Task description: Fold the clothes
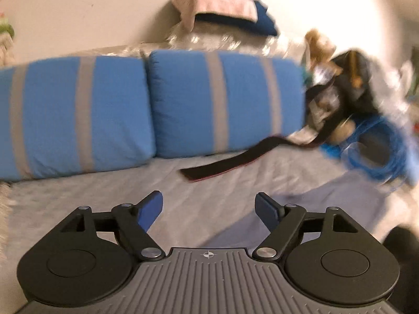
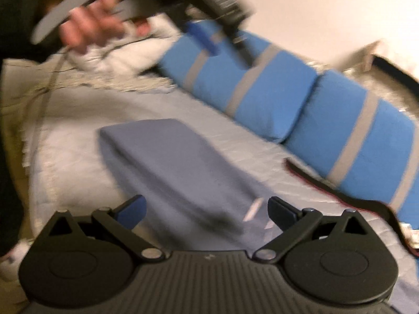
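- Two blue cushions (image 1: 146, 110) with grey stripes line the back of the bed (image 1: 104, 196) in the left wrist view. The left gripper (image 1: 208, 208) hovers above the pale grey cover, its fingers spread apart and holding nothing. A dark strap (image 1: 230, 161) lies on the cover ahead, and a coil of blue cable (image 1: 379, 154) sits to the right near a blurred dark bag (image 1: 348, 86). A corner of the folded garment (image 1: 314, 209) shows at lower right.
- Right wrist view: the right gripper (image 2: 207, 210) hangs just above the folded grey-blue garment, which lies flat on the bed; its fingers are released and empty. The person's left hand (image 2: 91, 26) carries the other gripper at upper left, heavily blurred.
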`<state>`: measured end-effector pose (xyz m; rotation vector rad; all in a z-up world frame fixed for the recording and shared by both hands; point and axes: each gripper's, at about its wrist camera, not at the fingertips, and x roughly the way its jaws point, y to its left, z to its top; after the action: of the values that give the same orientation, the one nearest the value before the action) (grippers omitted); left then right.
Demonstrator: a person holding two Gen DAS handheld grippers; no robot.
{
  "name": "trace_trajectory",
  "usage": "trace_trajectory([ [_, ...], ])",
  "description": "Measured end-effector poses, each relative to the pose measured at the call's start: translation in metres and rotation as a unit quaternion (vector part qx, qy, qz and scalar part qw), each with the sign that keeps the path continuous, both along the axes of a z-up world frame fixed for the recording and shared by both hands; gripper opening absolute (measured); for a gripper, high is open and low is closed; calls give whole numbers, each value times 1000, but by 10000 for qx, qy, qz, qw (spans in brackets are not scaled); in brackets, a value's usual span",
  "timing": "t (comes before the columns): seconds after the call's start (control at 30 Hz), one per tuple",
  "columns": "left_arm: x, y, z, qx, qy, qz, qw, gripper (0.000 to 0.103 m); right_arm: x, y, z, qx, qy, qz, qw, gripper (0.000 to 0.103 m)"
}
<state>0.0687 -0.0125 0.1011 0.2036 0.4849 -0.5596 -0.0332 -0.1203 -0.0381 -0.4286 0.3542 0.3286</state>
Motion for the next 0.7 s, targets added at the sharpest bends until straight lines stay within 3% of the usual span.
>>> trace_trajectory([
  [0.1, -4, 1, -8, 515, -237, -142, 9983, 78, 8, 3, -6, -658, -234, -170, 9974, 99],
  [0.17, -10, 5, -9, 582, -379, -197, 9974, 78, 13, 8, -12, -1347, -428, -152, 9898, 99],
  [0.37, -22, 16, -6, 616, -538, -211, 9964, 80, 21, 15, -21, -2651, -455, 93, 9631, 94],
  [0.5, -20, 27, 0, 523, -523, 48, 9973, 80, 21, 23, -31, -3579, -295, 444, 9322, 92],
  [0.7, -13, 52, 5, 190, -239, 441, 9986, 80, 19, 30, -45, -4275, -388, 815, 8995, 87],
])
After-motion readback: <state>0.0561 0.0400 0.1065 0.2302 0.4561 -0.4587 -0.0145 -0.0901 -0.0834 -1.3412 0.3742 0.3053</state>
